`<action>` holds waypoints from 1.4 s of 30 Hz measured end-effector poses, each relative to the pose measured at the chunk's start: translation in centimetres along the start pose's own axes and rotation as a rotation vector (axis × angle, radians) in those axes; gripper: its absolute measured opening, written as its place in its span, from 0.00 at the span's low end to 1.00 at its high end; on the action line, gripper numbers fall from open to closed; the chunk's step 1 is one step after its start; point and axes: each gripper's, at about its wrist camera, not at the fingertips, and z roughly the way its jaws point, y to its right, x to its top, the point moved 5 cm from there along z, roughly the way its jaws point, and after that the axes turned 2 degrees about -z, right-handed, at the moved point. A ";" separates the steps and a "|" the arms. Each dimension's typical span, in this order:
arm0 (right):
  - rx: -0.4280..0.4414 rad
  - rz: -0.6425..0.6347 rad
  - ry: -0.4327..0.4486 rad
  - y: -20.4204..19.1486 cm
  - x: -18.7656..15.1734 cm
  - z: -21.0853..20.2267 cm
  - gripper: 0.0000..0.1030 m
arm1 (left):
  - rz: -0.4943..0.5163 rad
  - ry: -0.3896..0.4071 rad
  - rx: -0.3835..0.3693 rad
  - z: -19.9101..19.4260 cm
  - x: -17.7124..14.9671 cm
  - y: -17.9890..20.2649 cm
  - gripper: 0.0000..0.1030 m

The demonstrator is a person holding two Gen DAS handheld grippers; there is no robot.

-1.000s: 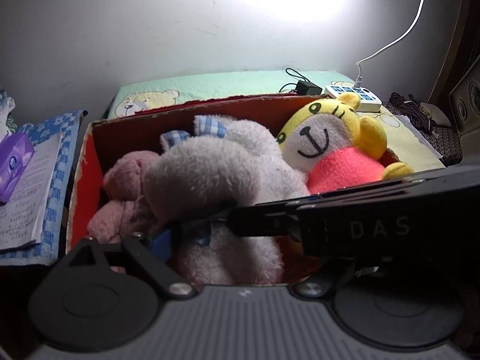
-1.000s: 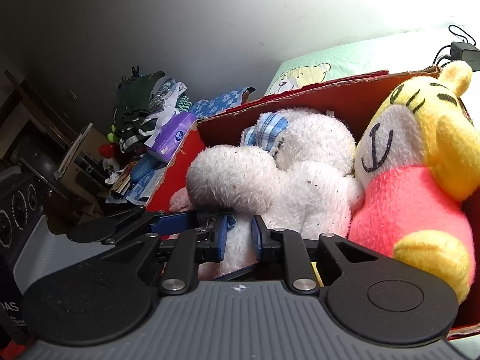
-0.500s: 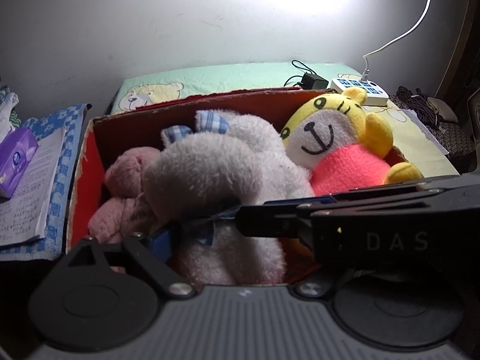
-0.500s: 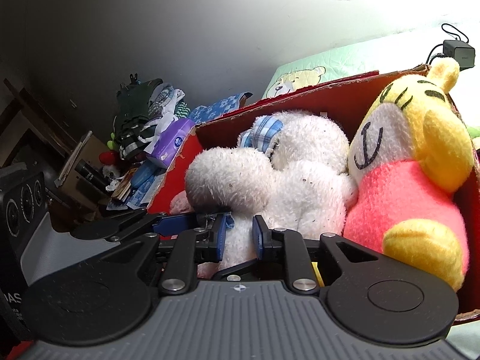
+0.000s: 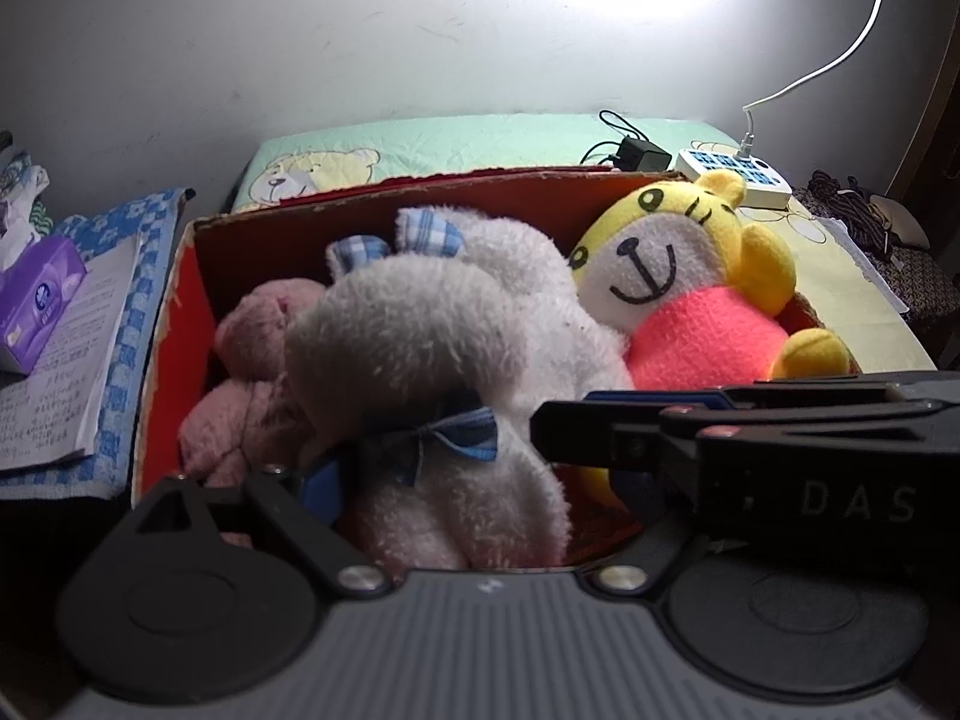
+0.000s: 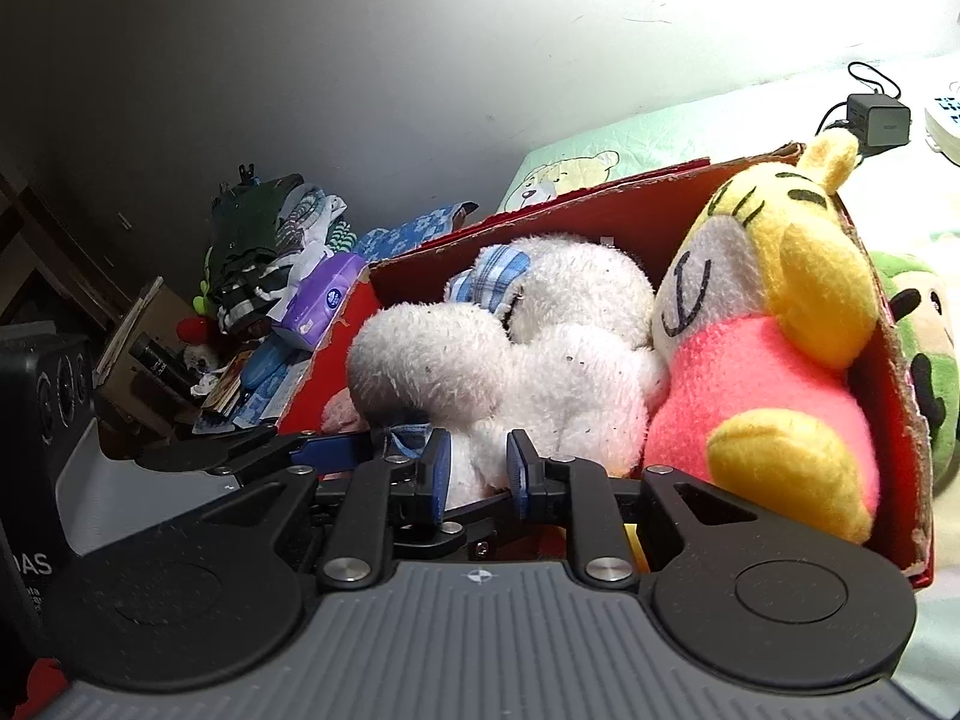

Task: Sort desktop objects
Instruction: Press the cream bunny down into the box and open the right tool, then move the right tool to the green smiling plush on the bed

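Left wrist | right claw [image 5: 540,438] crosses view | tissue pack [image 5: 36,300] beside box [image 5: 174,324]

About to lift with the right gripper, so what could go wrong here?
The right gripper pinches only a narrow lower part of the white plush, so it may slip out. The white plush is packed against the yellow tiger plush and pink plush in the red box; lifting may drag them along.

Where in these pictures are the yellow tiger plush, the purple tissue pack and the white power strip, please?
yellow tiger plush [image 5: 654,267], left wrist view, face.
purple tissue pack [image 5: 36,300], left wrist view, front.
white power strip [image 5: 735,174], left wrist view, top.
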 end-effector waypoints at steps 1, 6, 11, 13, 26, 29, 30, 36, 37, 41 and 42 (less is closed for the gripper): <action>-0.003 0.005 0.004 0.1 0.0 -0.1 0.24 | 0.000 0.000 0.002 0.0 0.0 0.0 0.85; -0.001 0.035 0.014 0.7 -0.3 -0.6 0.26 | -0.002 0.004 0.017 -0.1 -0.1 0.2 0.85; 0.011 0.048 0.024 1.1 -0.4 -1.0 0.26 | -0.009 0.003 0.033 -0.2 -0.1 0.3 0.85; 0.019 0.049 0.028 1.2 -0.5 -1.1 0.25 | -0.009 0.007 0.042 -0.2 -0.1 0.4 0.85; 0.135 0.013 0.067 1.4 -0.8 -3.4 0.27 | -0.009 0.071 0.134 -2.1 -0.5 1.6 0.85; 0.162 -0.015 0.095 1.4 -0.8 -4.6 0.27 | 0.004 0.086 0.156 -2.9 -0.3 2.3 0.85; 0.176 -0.018 0.108 1.5 -0.7 -5.2 0.27 | 0.005 0.095 0.161 -3.3 -0.2 2.5 0.85; 0.241 0.006 0.187 3.1 -0.1 -8.7 0.27 | 0.003 0.130 0.140 -5.2 1.0 4.6 0.85; 0.246 0.019 0.202 3.7 0.0 -9.4 0.27 | 0.005 0.138 0.133 -5.4 1.3 5.1 0.85; 0.223 0.082 0.237 6.7 0.2 -11.3 0.27 | 0.027 0.176 0.090 -6.2 2.4 8.1 0.85; 0.217 0.100 0.243 7.5 0.2 -11.6 0.27 | 0.035 0.183 0.077 -6.3 2.6 9.0 0.85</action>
